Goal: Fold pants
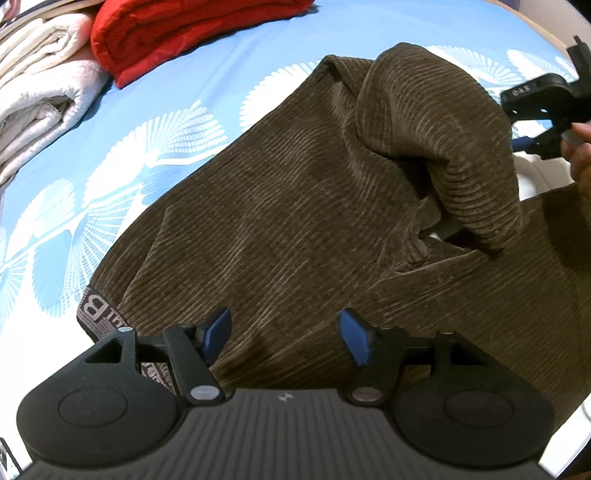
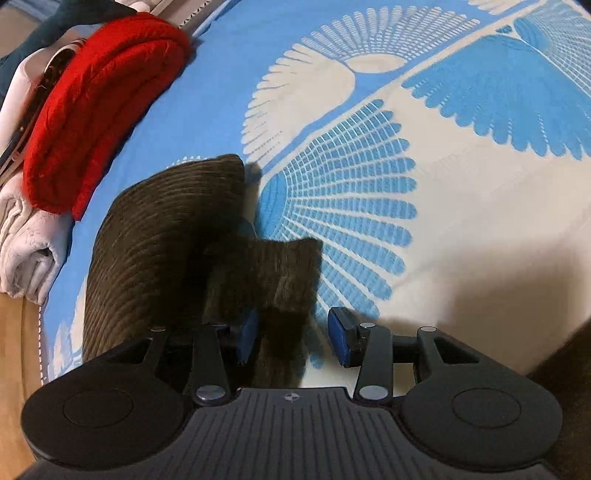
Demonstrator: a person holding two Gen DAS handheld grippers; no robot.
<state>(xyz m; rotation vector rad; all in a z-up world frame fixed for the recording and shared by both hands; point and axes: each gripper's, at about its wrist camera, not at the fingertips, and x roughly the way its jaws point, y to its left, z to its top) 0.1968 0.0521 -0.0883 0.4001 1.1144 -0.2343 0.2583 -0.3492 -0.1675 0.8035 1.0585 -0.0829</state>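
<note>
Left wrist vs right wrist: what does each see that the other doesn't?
Left wrist only: the lettered waistband, the pants' flat spread, and the right gripper from outside, partly cut off at the frame edge. Right wrist only: the right gripper open, with a leg end hanging between its fingers, and the tan floor. Both: brown corduroy pants, the red blanket, the white blanket, the blue patterned sheet.

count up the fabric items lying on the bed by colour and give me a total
Brown: 1, the corduroy pants
Red: 1, the folded red blanket
White or cream: 1 stack of folded white blankets; how many pieces are in it cannot be told
Total: 3, all lying on the blue patterned bedsheet
</note>
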